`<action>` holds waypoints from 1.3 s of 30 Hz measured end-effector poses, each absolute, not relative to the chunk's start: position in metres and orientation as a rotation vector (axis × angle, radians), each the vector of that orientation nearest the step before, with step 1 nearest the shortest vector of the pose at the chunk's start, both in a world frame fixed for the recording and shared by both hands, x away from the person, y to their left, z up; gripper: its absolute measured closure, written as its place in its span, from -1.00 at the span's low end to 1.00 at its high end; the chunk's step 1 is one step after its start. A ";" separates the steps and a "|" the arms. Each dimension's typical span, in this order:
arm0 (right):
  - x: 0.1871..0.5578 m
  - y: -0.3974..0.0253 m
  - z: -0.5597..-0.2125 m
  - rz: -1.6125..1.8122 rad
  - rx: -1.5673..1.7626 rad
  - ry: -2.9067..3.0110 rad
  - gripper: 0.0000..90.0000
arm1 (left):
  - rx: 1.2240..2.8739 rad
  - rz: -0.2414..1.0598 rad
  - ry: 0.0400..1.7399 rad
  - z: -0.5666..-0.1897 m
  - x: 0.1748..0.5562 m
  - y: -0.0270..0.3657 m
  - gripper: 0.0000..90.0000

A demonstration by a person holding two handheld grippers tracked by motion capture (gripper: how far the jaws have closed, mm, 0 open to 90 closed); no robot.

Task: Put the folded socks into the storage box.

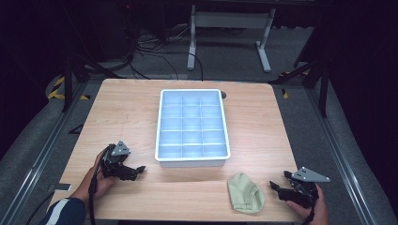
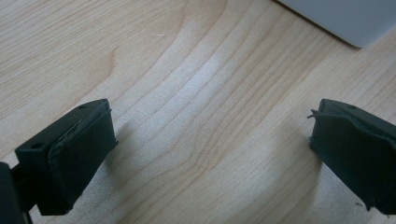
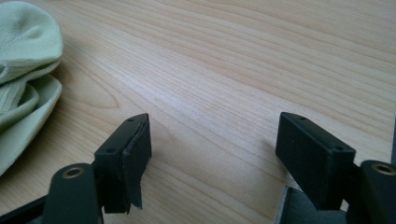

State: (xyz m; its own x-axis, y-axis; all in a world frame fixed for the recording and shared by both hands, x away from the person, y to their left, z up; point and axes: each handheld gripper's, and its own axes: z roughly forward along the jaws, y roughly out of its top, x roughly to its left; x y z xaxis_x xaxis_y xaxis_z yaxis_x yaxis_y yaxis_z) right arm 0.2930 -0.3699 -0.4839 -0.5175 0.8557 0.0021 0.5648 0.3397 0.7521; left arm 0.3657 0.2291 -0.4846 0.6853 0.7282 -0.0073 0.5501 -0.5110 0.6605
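One pale green cloth [image 1: 245, 193] lies crumpled near the front edge of the counter [image 1: 126, 112], just in front of the near right corner of the white divided tray [image 1: 192, 161], whose compartments look empty. It sits just to the left of the right claw [image 1: 277, 187], apart from it and not touched; in the right gripper view the same cloth [image 3: 23, 79] bunches at the left edge, beside and beyond the left jaw, with bare wood between the jaws. That claw gapes wide and holds nothing. Judging by this, the work is at its start: the reach for the cloth has not yet closed in. The next move calls for swinging the right claw leftward and down so a fold of fabric sits between the jaws, then pinching. The left claw [image 1: 136, 171] rests well apart, on the far side of the tray's front wall, spread equally wide over bare wood and empty.
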 end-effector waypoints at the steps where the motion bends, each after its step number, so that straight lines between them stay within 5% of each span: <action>1: 0.293 -0.370 -0.484 1.005 1.250 2.215 -0.40 | 2.250 0.356 0.974 -0.485 0.366 0.229 -1.00; 39: 0.287 -0.361 -0.465 1.054 1.168 2.214 -0.41 | 2.250 0.343 0.975 -0.485 0.363 0.230 -1.00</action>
State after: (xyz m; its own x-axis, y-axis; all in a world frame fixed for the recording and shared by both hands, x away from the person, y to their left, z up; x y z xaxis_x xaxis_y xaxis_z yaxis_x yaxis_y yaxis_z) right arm 0.2867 -0.3605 -0.4652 -0.5575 0.8300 -0.0175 0.5099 0.3589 0.7818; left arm 0.3628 0.2305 -0.4847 0.6884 0.7251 -0.0182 0.5539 -0.5095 0.6585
